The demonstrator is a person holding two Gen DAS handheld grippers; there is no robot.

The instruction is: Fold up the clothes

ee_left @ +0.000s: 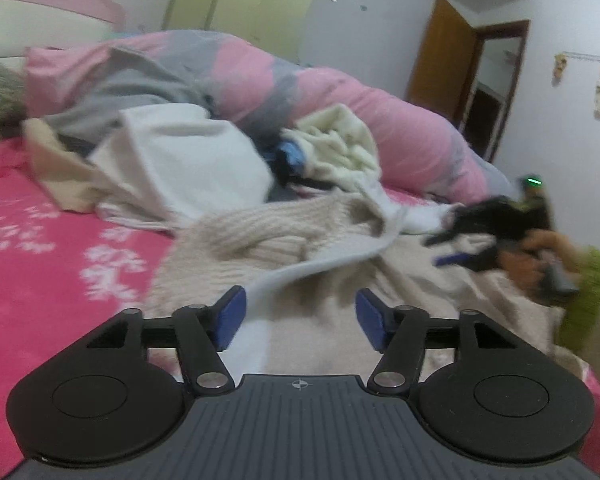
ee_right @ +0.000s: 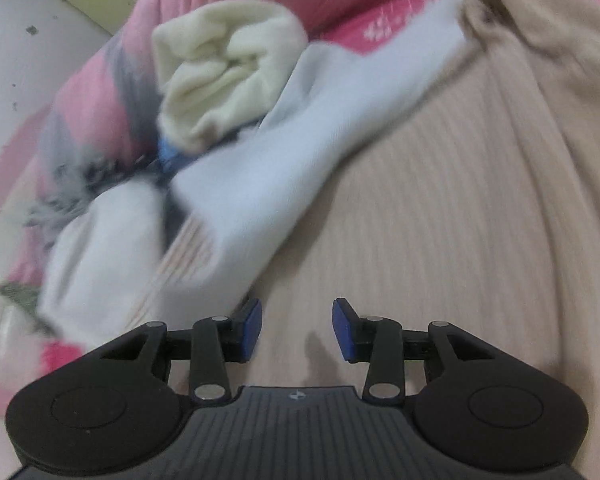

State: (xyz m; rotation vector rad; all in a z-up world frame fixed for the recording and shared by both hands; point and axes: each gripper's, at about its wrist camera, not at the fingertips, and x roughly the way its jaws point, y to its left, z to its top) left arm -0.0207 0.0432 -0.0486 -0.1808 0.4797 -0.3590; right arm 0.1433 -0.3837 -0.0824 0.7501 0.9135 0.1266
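We saw two tongs, one in each wrist view, and both stood with their blue pads apart, clamped on nothing. The left tongs (ee_left: 300, 316) hung over a beige ribbed sweater (ee_left: 260, 240) spread on the bed, with a pale grey-white garment (ee_left: 320, 268) trailing as a strip across the sweater and passing just inside the left pad. The right tongs (ee_right: 297, 328) hovered low over the same ribbed knit (ee_right: 440, 220), a small crease lying between the pads — the fabric there was otherwise flat and open, with free room ahead and to the right as far as the sweater's folded tan edge (ee_right: 540, 20).

To the left of that clear patch the pale garment (ee_right: 268, 152) lay diagonally over the sweater's border, and beyond it sat one rolled cream fleece piece (ee_right: 224, 68). In the left view we counted perhaps four loose pieces heaped behind the sweater, though blur made the count unsure: a white one (ee_left: 188, 160), the cream fleece (ee_left: 340, 144), a tan one (ee_left: 60, 176) and something dark with blue (ee_left: 288, 160). A pink and grey duvet (ee_left: 400, 128) walled off the far side, and bare pink bedsheet (ee_left: 60, 260) lay open on the left. At the right edge the other gripper (ee_left: 496, 232) showed, blurred, in a hand (ee_left: 540, 256).
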